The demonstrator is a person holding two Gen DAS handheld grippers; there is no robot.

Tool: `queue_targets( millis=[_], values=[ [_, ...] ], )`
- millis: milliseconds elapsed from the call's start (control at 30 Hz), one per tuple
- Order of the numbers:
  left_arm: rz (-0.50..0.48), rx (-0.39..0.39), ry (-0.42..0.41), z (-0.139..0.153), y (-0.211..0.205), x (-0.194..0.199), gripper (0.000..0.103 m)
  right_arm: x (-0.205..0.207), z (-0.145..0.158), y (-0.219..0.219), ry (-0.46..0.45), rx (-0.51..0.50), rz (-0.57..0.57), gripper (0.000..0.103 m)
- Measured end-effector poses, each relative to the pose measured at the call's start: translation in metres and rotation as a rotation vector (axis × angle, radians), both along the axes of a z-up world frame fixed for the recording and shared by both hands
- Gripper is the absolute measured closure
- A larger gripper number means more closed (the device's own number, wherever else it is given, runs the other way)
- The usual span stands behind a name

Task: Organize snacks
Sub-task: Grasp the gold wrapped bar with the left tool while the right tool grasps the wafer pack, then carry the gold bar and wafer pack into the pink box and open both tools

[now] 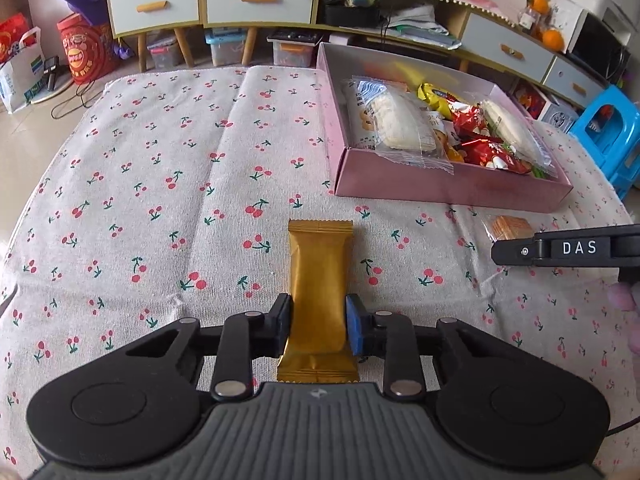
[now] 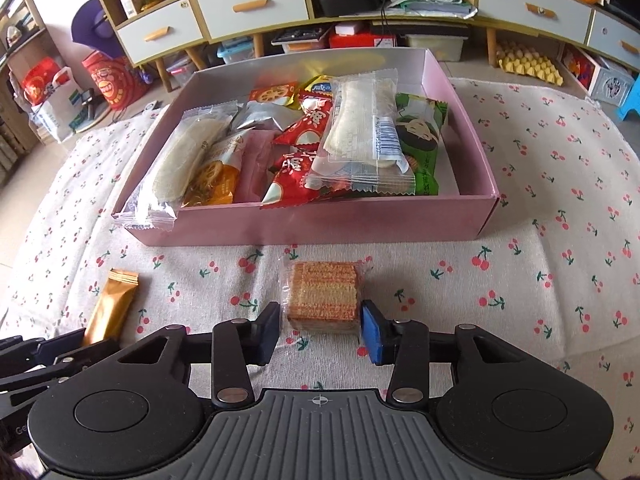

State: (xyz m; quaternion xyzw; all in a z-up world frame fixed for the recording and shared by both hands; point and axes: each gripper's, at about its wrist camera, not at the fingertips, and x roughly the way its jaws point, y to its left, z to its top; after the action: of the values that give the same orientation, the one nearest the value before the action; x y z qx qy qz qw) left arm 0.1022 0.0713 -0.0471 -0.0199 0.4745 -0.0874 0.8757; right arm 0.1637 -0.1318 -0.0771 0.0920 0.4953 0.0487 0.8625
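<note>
Sitting full at 12 o'clock, the pink box [image 2: 304,230] waits for two last snacks — left gripper [image 1: 318,326] squeezes the gold bar [image 1: 318,280], right gripper [image 2: 320,330] pinches the wafer pack [image 2: 324,296].

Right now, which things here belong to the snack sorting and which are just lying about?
Job:
gold packet in left gripper
wafer packet between right gripper pads
pink box of snacks

Lying about:
drawer cabinet
blue stool
oranges
</note>
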Motion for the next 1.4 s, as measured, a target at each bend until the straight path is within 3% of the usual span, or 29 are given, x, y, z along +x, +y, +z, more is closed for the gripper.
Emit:
queue_targets(
  millis=[267,500,1000,1233,1400],
  values=[
    [0.010,-0.054,0.020,0.007,-0.001,-0.002,0.077,-0.008,0.012,-0.013,0.074,0.110,-0.029,0.062],
    [0.017,-0.105,0.012,0.017,0.001,-0.002,0.077,-0.015,0.025,-0.021,0.084,0.168,-0.041,0.062],
    [0.029,-0.223,-0.066,0.049,-0.010,0.004,0.077,-0.012,0.058,-0.062,-0.008,0.321,-0.173,0.062],
    [0.002,-0.238,-0.143,0.048,-0.035,0.026,0.077,0.004,0.058,-0.088,-0.069,0.362,-0.257,0.062],
    [0.004,-0.290,-0.171,0.043,-0.051,0.047,0.077,0.019,0.050,-0.103,-0.119,0.389,-0.288,0.062]
  ],
)
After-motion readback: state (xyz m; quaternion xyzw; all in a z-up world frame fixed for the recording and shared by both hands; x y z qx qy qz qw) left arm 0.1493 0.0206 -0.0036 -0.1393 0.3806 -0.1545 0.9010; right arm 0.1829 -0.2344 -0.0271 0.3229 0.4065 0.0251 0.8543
